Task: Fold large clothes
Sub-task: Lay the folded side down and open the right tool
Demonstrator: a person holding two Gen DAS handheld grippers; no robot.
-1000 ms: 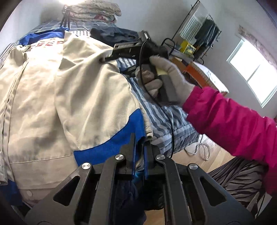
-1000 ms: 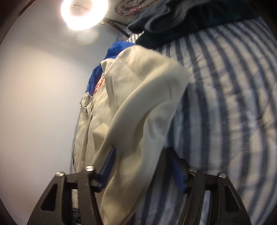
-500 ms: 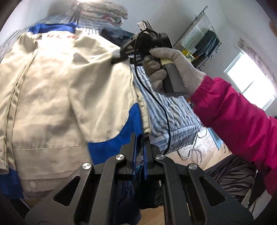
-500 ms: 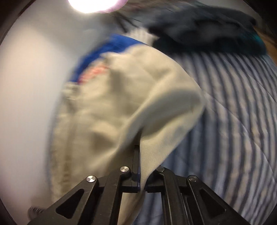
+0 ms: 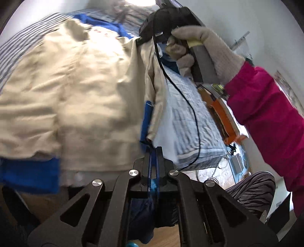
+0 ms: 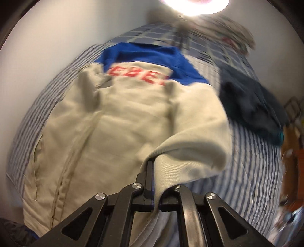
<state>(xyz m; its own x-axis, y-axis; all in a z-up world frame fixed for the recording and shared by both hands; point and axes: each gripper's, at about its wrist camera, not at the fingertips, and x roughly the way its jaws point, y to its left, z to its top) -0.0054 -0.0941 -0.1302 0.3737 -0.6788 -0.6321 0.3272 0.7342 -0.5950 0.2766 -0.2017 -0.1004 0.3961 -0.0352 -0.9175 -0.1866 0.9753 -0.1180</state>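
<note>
A beige jacket with blue shoulders and red lettering lies spread on a striped bed. It also shows in the left wrist view. My left gripper is shut on the jacket's blue-trimmed edge near the hem. My right gripper is shut on a beige fold of the jacket's right side and holds it lifted. In the left wrist view the right gripper appears in a gloved hand, above the jacket, with the fabric hanging taut between the two grippers.
A dark garment lies on the bed to the right of the jacket. An orange piece of furniture stands beside the bed. Folded bedding is stacked at the far end. A bright lamp shines above.
My right gripper closed on the jacket's side fold and lifted it up and over the jacket. My left gripper, still shut on the edge, rose with it, pulling the side upright.
</note>
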